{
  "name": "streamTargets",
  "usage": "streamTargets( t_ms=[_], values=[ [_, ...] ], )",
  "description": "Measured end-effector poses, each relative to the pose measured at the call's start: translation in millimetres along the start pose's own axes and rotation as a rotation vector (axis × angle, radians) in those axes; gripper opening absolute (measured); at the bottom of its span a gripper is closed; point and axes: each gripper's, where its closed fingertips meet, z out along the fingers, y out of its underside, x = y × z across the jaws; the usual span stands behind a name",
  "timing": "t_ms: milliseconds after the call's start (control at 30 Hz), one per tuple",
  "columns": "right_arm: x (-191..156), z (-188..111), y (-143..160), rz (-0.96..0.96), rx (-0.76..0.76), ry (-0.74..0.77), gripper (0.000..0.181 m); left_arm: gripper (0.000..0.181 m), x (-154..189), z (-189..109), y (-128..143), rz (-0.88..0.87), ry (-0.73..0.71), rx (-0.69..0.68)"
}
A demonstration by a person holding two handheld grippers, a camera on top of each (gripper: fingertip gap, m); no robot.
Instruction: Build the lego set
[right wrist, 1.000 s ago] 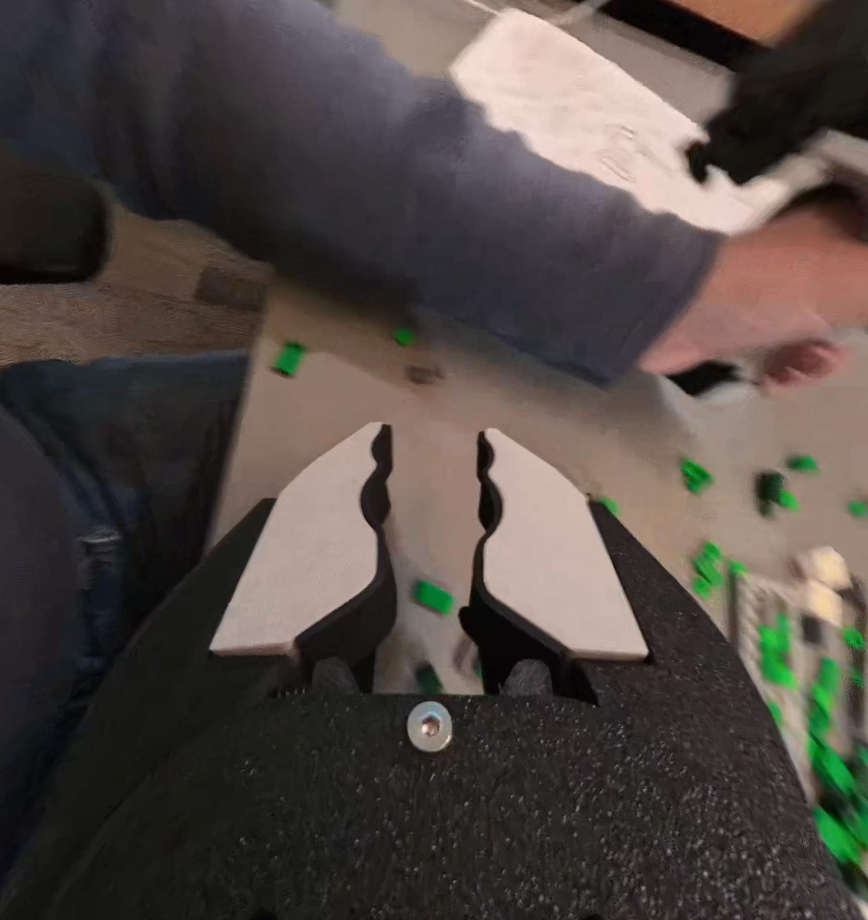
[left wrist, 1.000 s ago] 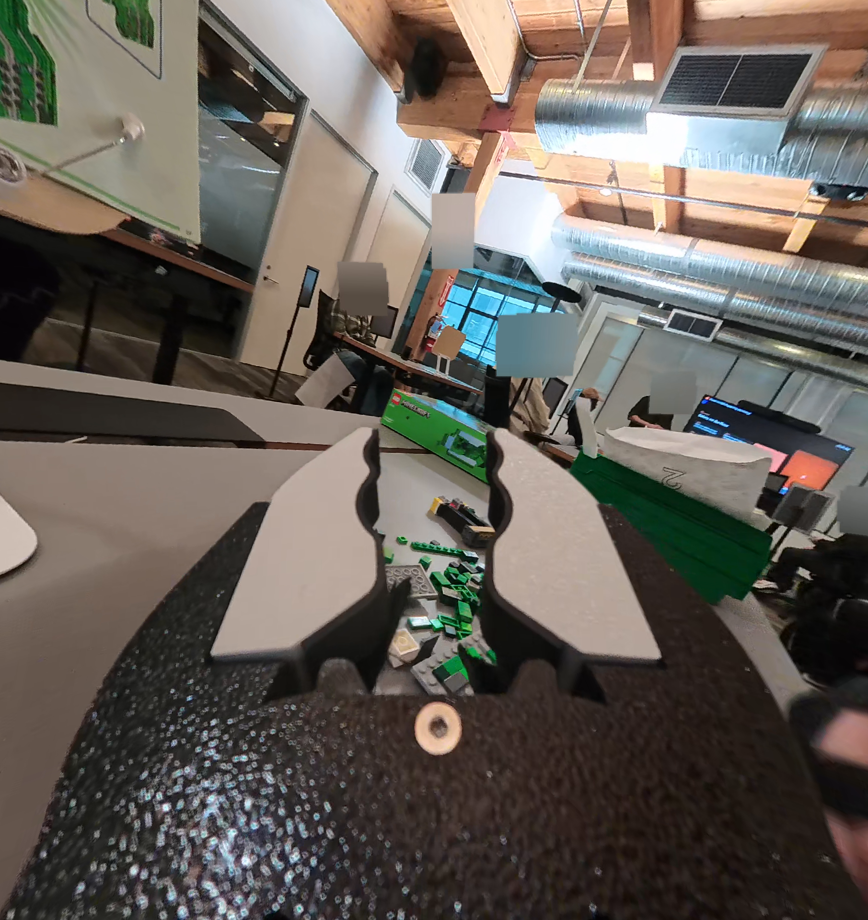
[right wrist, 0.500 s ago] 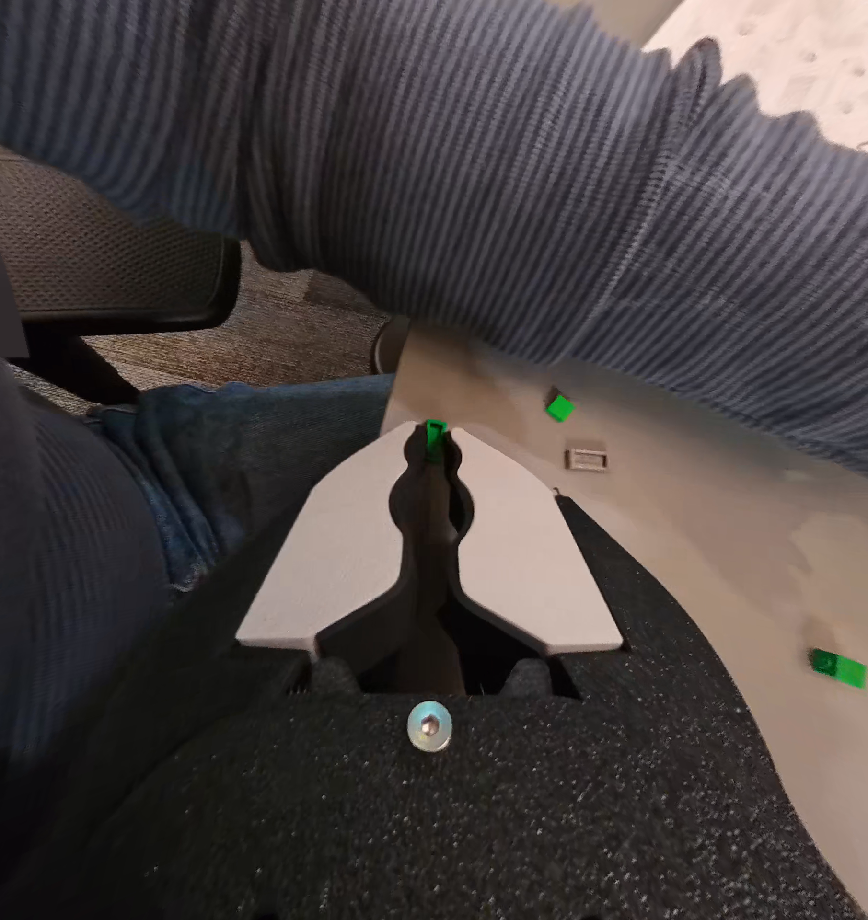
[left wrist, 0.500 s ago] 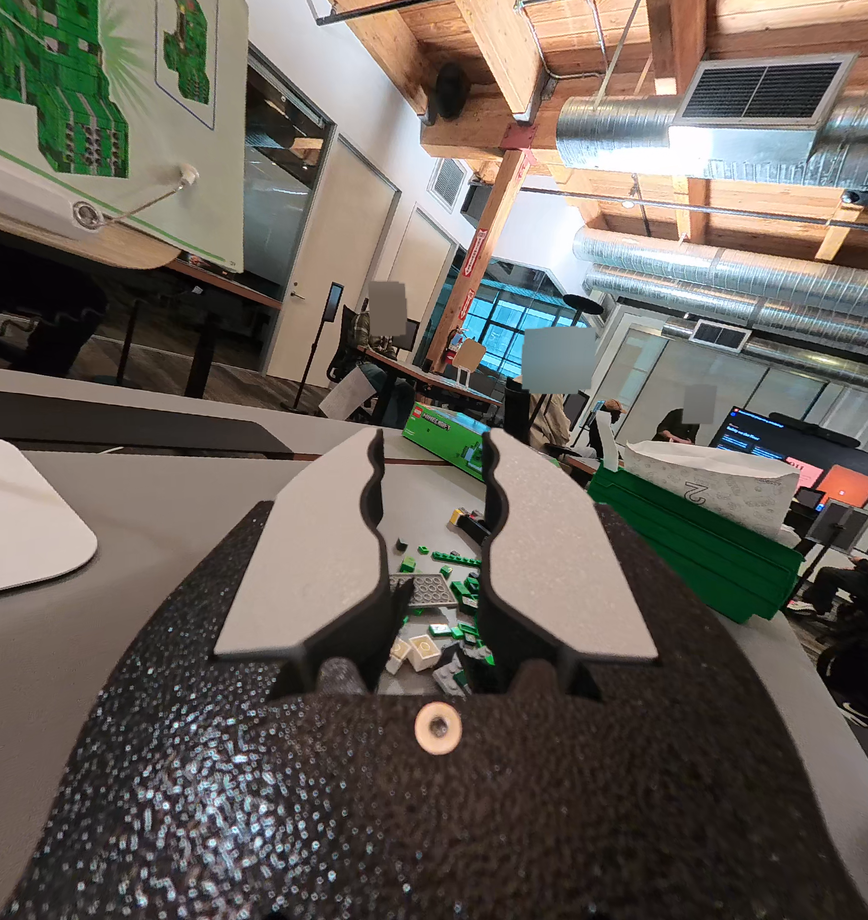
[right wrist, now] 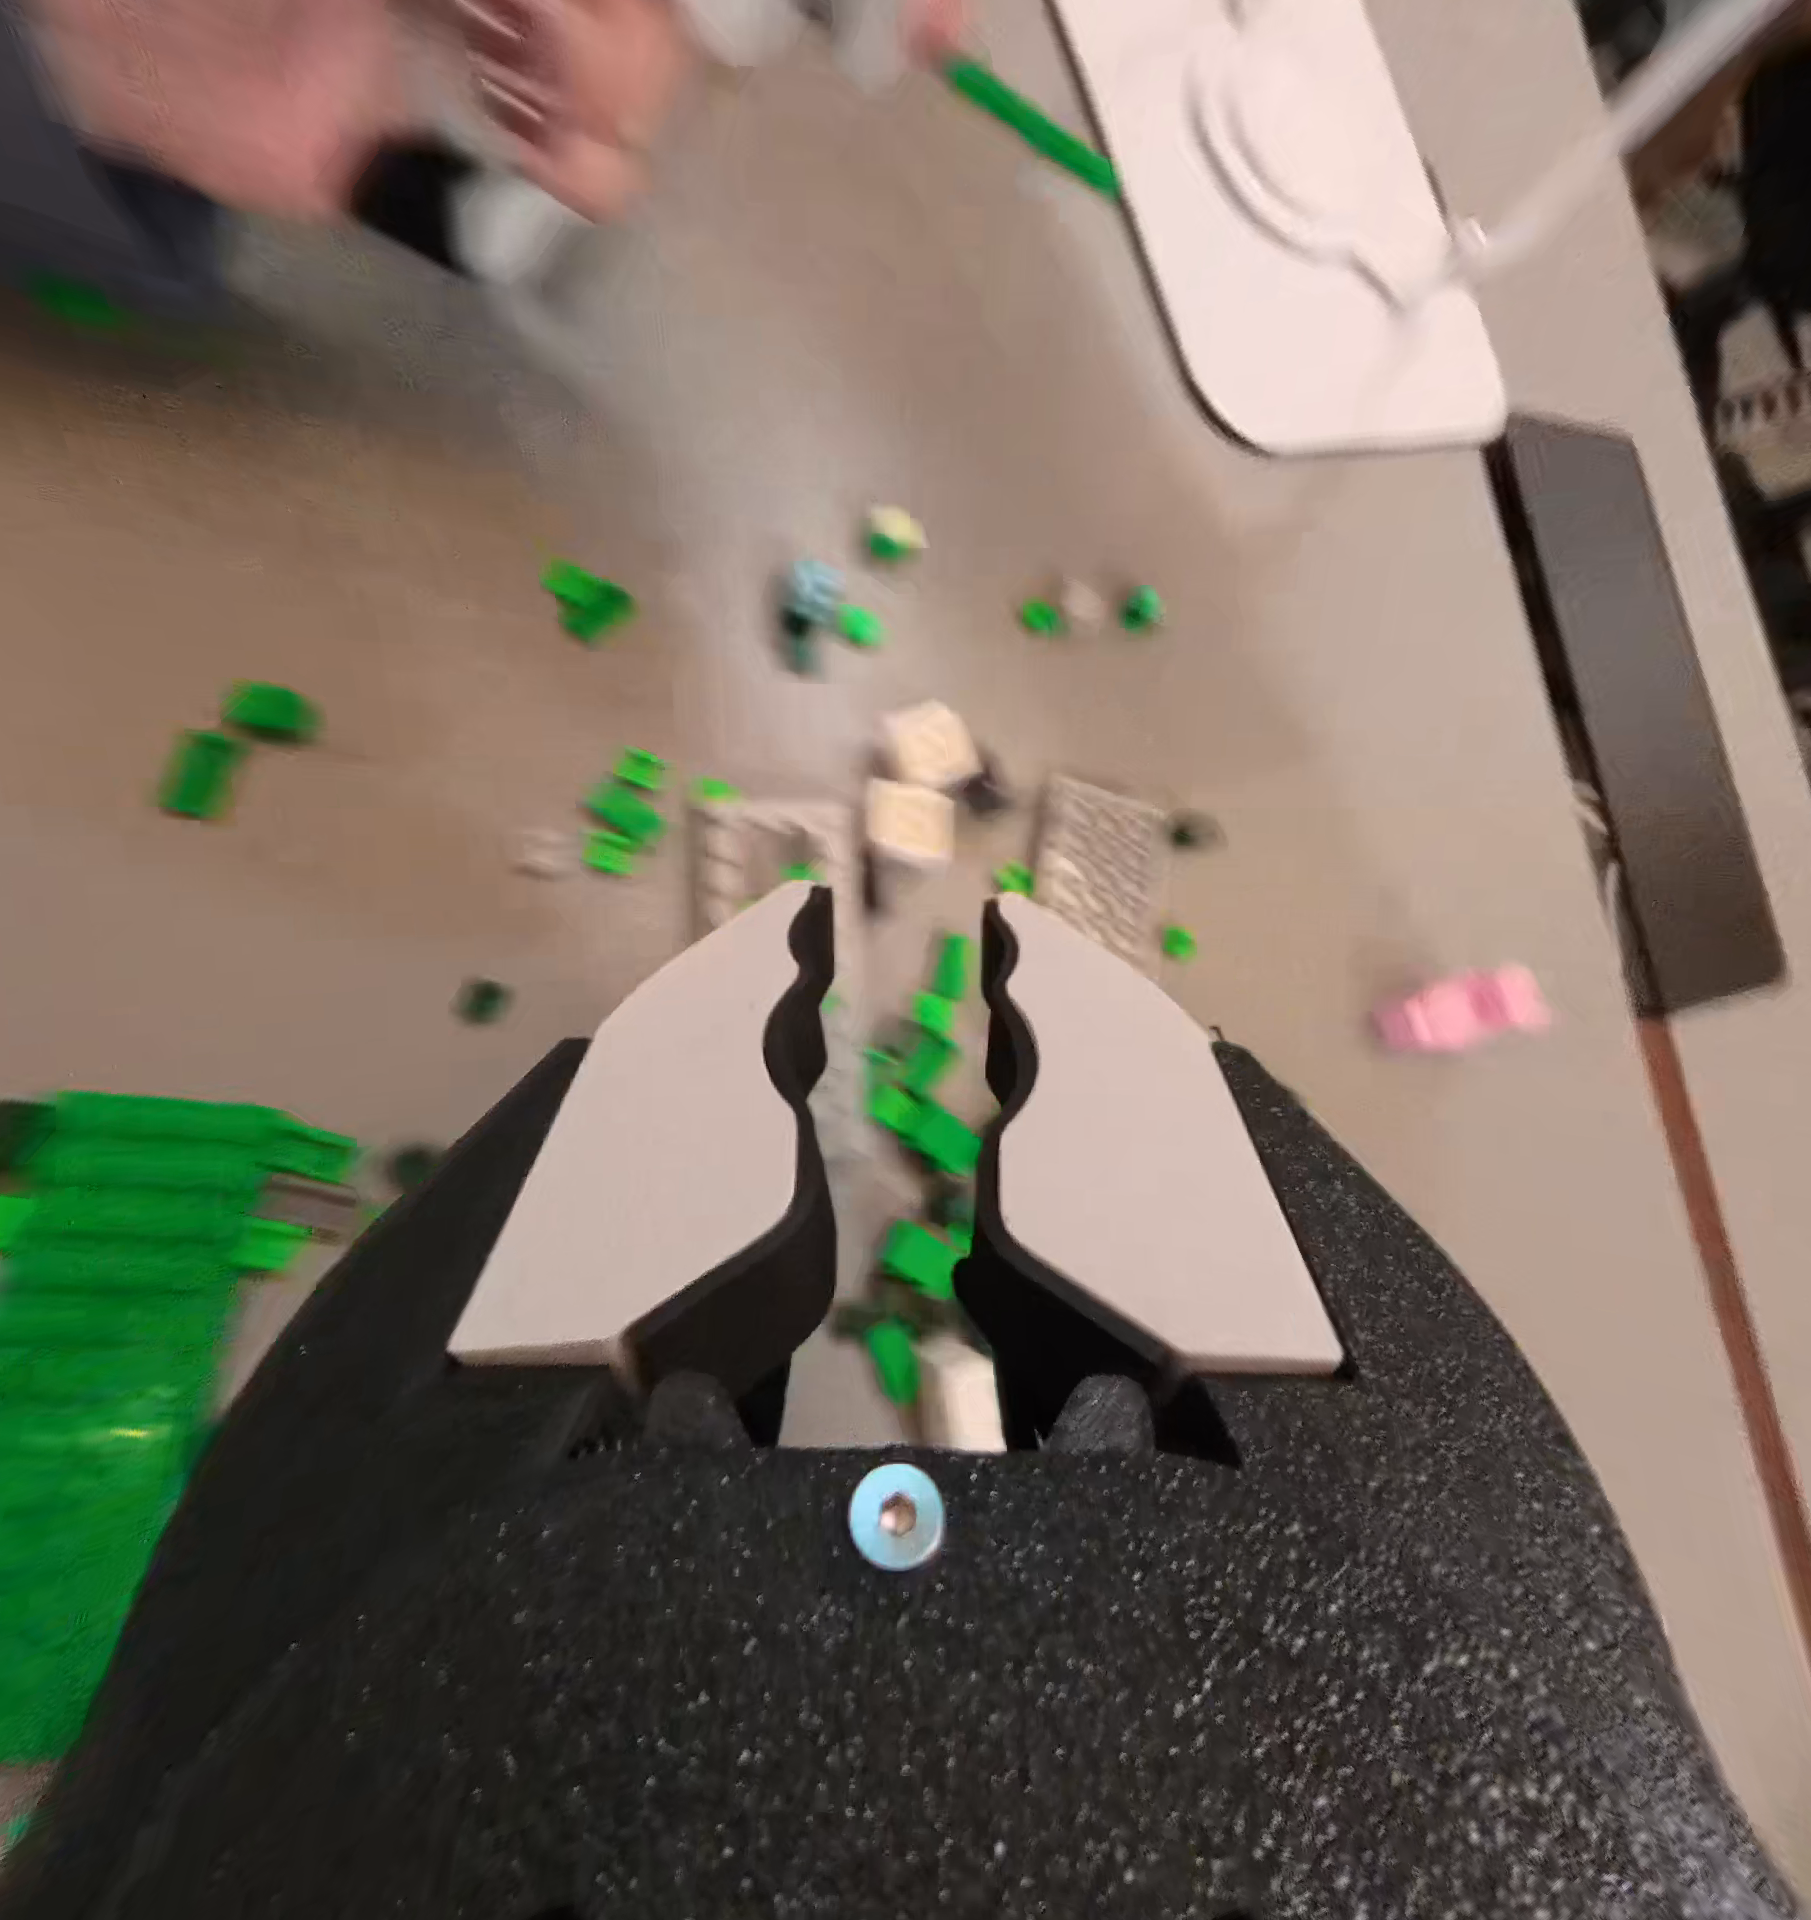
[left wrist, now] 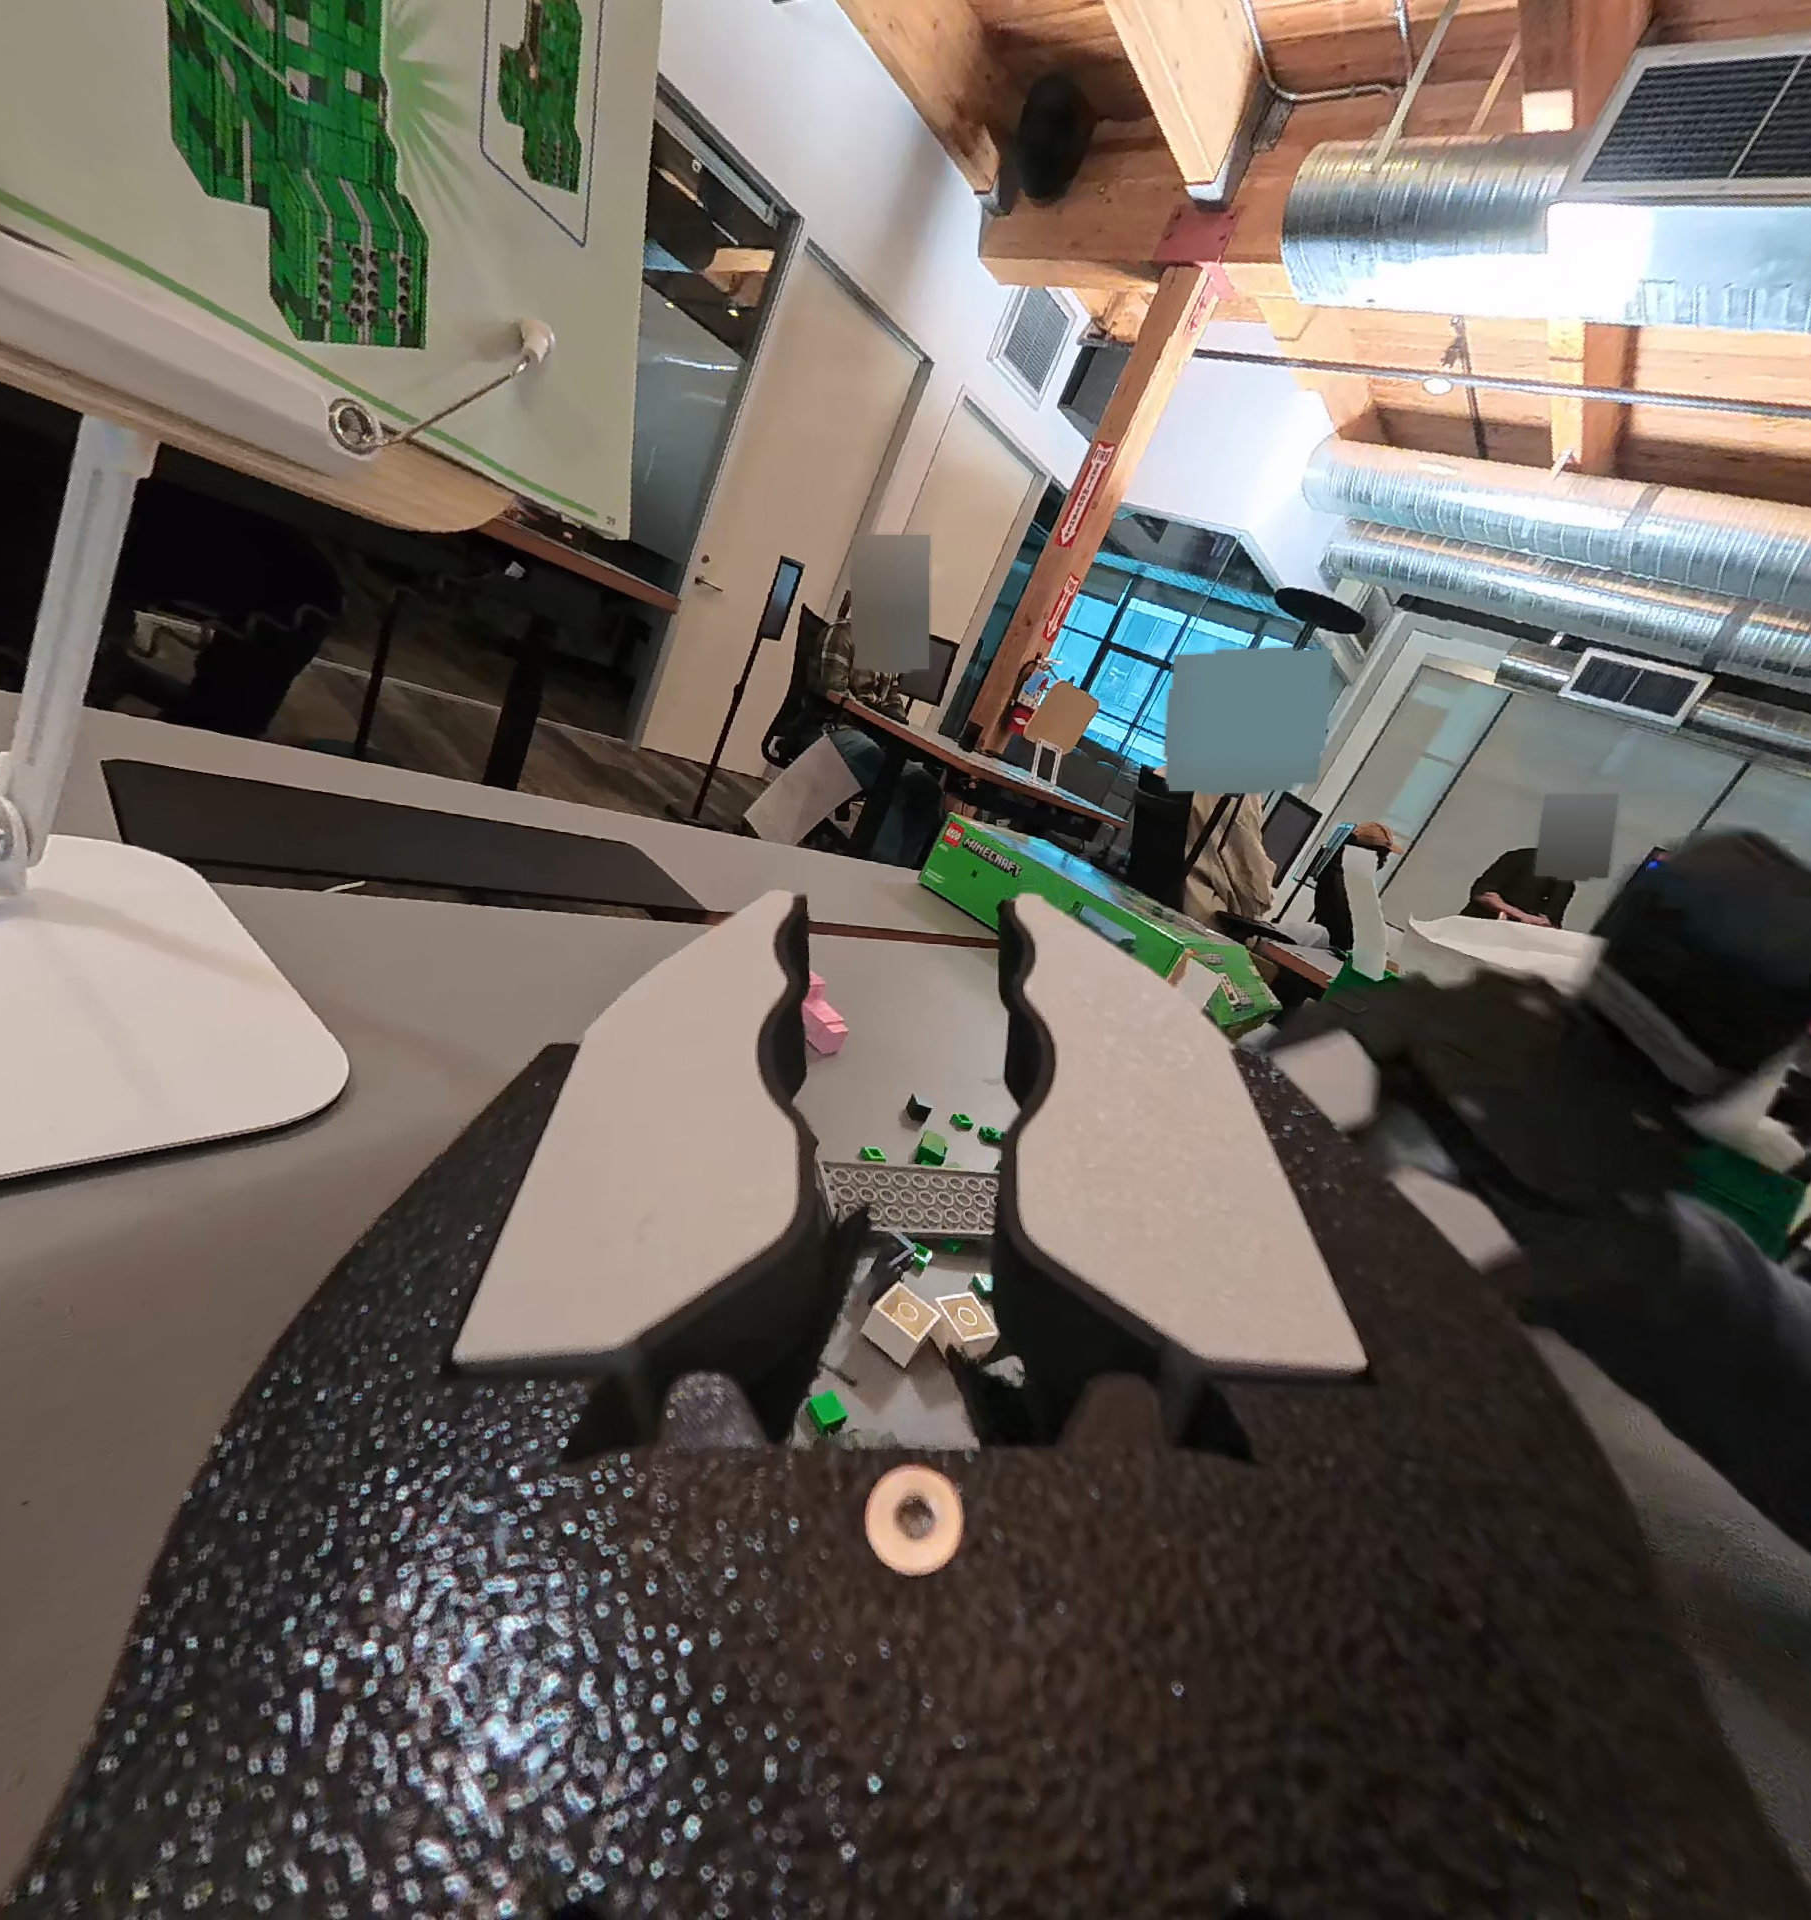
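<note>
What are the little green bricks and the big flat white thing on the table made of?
The green bricks look like hard, shiny plastic: bright even colour, crisp edges. The white stand base is smooth and matte with rounded corners; probably painted metal or plastic, I can't tell which.

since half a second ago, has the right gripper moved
Yes. The right gripper has swung from the table's near edge by the person's lap to over the scattered green pieces, and its fingers, then shut on a green piece, are open.
</note>
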Motion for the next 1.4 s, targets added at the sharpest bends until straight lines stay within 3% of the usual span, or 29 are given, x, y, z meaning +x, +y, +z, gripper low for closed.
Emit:
streamTargets(
  t_ms=[100, 233, 367, 633, 833, 1033, 1067, 1100, 1167, 1400],
  values=[
    [29, 9, 28, -0.098, -0.131, 0.008, 0.029, 0.034, 3, 2, 4, 0.01, 0.008, -0.02],
    [29, 26, 35, -0.184, -0.23, -0.033, 0.03, 0.034, 10, 7, 12, 0.011, 0.033, -0.056],
    [38, 39, 43, -0.146, -0.36, -0.059, 0.038, 0.034, 16, 11, 19, 0.002, 0.06, -0.088],
    [40, 39, 49, -0.097, -0.484, -0.185, 0.033, 0.03, 16, 10, 19, 0.01, 0.066, -0.099],
    [49, 34, 53, 0.121, -0.397, -0.36, 0.031, 0.029, 15, 9, 19, 0.032, 0.062, -0.102],
    [54, 26, 38, 0.592, -0.219, -0.778, 0.03, 0.027, 19, 10, 18, 0.001, 0.09, -0.096],
    [57, 24, 32, 0.658, -0.174, -0.831, 0.01, 0.027, 19, 11, 19, -0.003, 0.095, -0.098],
    [61, 24, 28, 0.701, -0.137, -0.859, 0.003, 0.027, 19, 11, 19, -0.007, 0.099, -0.101],
    [61, 21, 25, 0.699, -0.105, -0.899, 0.003, 0.027, 19, 11, 19, -0.007, 0.1, -0.108],
    [56, 19, 27, 0.593, -0.08, -0.826, 0.002, 0.026, 18, 11, 19, -0.013, 0.098, -0.113]
  ],
)
